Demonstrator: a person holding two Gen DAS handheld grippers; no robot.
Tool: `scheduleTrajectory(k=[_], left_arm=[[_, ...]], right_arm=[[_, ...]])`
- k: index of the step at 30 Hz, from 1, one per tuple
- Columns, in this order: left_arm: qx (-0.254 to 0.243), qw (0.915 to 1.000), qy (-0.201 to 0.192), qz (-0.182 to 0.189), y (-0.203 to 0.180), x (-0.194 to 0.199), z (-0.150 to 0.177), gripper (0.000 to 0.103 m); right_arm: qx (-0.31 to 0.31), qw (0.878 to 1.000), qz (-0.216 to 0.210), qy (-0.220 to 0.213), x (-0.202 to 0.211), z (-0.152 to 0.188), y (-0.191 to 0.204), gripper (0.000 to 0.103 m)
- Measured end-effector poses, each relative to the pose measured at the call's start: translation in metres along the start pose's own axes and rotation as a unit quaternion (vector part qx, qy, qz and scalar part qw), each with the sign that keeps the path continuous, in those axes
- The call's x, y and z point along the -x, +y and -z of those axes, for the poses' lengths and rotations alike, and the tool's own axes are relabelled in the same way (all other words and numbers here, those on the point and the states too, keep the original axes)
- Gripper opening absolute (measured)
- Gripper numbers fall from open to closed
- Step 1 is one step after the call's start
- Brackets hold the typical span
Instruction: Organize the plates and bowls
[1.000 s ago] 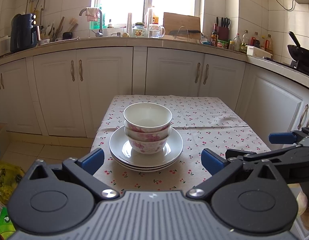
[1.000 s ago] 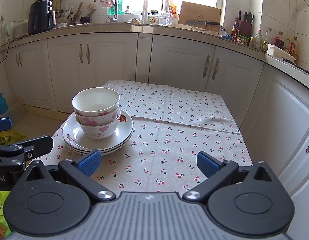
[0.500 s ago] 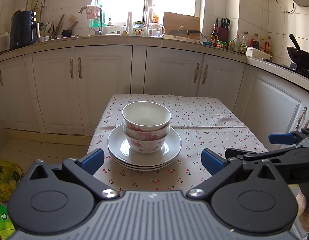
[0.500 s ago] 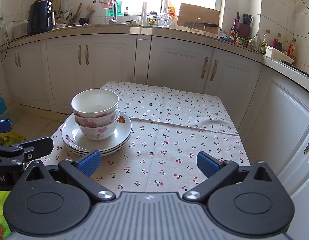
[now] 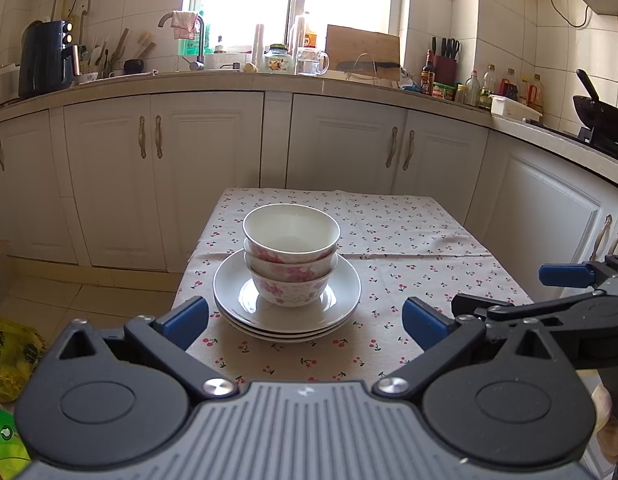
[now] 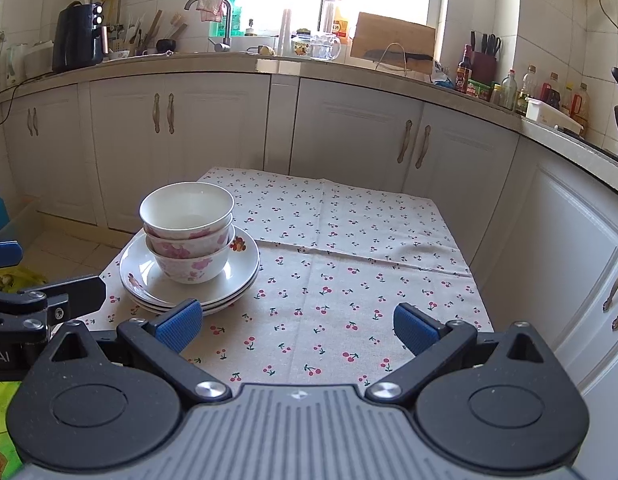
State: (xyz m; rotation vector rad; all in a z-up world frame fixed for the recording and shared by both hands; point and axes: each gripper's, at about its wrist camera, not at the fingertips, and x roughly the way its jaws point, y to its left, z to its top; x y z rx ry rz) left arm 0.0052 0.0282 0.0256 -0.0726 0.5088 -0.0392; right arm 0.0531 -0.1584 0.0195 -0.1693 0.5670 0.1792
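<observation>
Nested white bowls with pink flowers [image 5: 291,256] stand on a stack of white plates [image 5: 345,292] on the left part of a small table with a cherry-print cloth [image 5: 409,280]. The bowls [image 6: 187,230] and plates [image 6: 245,266] also show in the right wrist view. My left gripper [image 5: 305,320] is open and empty, held back near the table's front edge, facing the stack. My right gripper [image 6: 295,326] is open and empty, over the front of the cloth [image 6: 349,272], right of the stack. Each gripper shows at the edge of the other's view.
White kitchen cabinets [image 5: 341,148] and a cluttered counter [image 5: 269,80] stand behind the table. A black wok [image 5: 597,112] sits at the far right. A yellow-green bag [image 5: 5,356] lies on the floor at the left.
Both grippers have drawn slightly back and up from the table; the stack sits a little lower and smaller in view. The dishes have not moved.
</observation>
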Motion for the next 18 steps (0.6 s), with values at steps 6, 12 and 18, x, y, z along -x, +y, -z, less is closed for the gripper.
scheduleTrajectory(k=[6,12,18], left_arm=[[0.0,1.0,-0.001,0.001,0.0001,0.0007,0.0,0.102],[0.001,1.0,-0.001,0.001,-0.0001,0.001,-0.0001,0.102],[0.0,1.0,-0.002,0.001,0.0,0.001,-0.0001,0.102]], right_arm=[[0.0,1.0,0.001,-0.002,0.0007,-0.0001,0.0002,0.103],[0.0,1.0,0.0,-0.002,0.001,-0.0003,-0.0003,0.103],[0.0,1.0,0.001,-0.003,0.0016,-0.0005,-0.0005,0.103]])
